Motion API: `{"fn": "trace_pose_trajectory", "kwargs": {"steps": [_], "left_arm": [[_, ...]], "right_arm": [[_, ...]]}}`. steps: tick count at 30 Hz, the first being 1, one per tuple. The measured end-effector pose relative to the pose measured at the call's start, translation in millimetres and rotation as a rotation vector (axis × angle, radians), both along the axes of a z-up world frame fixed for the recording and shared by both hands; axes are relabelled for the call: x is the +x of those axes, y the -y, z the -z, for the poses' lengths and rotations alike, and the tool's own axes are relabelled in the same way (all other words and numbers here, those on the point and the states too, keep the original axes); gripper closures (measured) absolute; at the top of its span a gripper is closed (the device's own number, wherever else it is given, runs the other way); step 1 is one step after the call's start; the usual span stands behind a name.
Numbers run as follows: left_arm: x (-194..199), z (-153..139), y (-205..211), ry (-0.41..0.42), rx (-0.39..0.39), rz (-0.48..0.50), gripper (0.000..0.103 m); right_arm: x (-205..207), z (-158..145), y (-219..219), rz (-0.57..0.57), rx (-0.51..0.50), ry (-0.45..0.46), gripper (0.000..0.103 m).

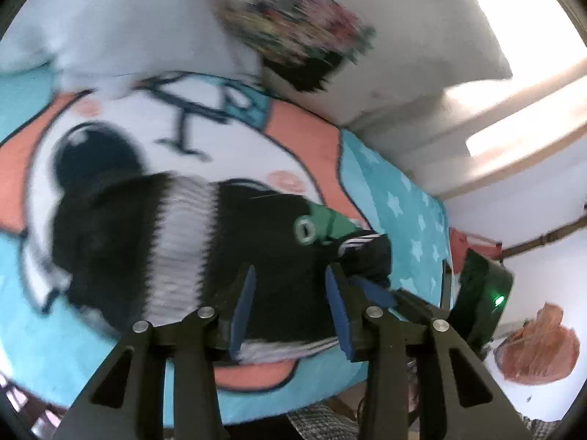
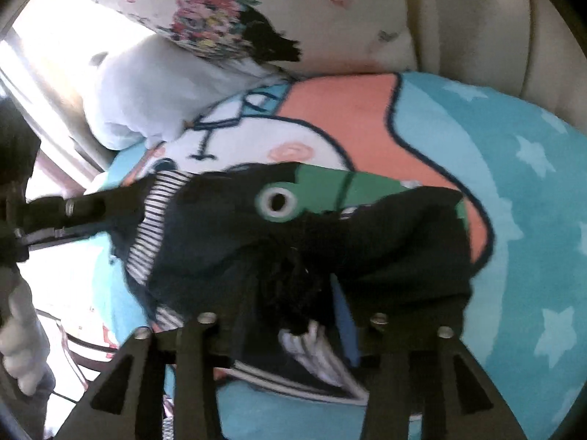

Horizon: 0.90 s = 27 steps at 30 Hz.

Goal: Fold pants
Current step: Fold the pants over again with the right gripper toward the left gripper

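The black pants, with a green patch bearing a round eye and black-and-white striped trim, lie bunched on a bed blanket. My left gripper hovers just over the black fabric with its blue pads apart and nothing between them. In the right wrist view the pants fill the middle. My right gripper has black cloth bunched up between its fingers; how far the jaws are closed is hidden by the cloth. The left gripper's black body reaches in from the left at the striped trim.
The blanket is turquoise with white stars and a coral, white and black cartoon print. A white pillow and a floral pillow lie at the bed's head. The bed's near edge and a floor with an orange cloth are close.
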State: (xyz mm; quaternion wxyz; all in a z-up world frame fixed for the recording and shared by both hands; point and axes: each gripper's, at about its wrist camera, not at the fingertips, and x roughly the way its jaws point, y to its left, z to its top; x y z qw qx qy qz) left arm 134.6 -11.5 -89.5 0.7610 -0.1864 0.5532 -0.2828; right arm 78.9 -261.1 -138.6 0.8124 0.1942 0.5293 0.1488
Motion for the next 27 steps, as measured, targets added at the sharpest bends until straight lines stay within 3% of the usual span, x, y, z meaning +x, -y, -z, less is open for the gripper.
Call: {"fn": "trace_pose_trajectory", "kwargs": {"steps": [4,8,10,11,12,19,23,27], "left_arm": [[-12,2,-39,0.001,0.010,-0.054,0.064],[-19,3,-69,0.023,0.061,-0.094,0.064],[-22,8,-83,0.024,0.080,-0.102,0.064],[-23,9,-91,0.025,0.089,-0.108,0.064],[-24,10,-98,0.026,0.099,-0.114,0.064],[-31,25,-141,-0.015,0.123,-0.197,0.064],[-34,28,-156,-0.030,0.125,-0.246,0.063],[-35,31,-172,-0.044,0.111,-0.302,0.063]], "right_arm": [[-2,-26,-1,-0.023,0.032,0.013,0.052],[-11,-50,28,0.121,0.024,0.051,0.052],[-7,-44,39,0.199,-0.030,0.022,0.061],[-4,-37,43,0.232,-0.055,-0.004,0.078],[0,-27,46,0.263,-0.069,-0.035,0.086],[22,26,24,0.277,-0.177,-0.111,0.086],[22,8,17,0.232,-0.238,-0.119,0.086],[19,-27,8,0.235,-0.295,-0.063,0.084]]}}
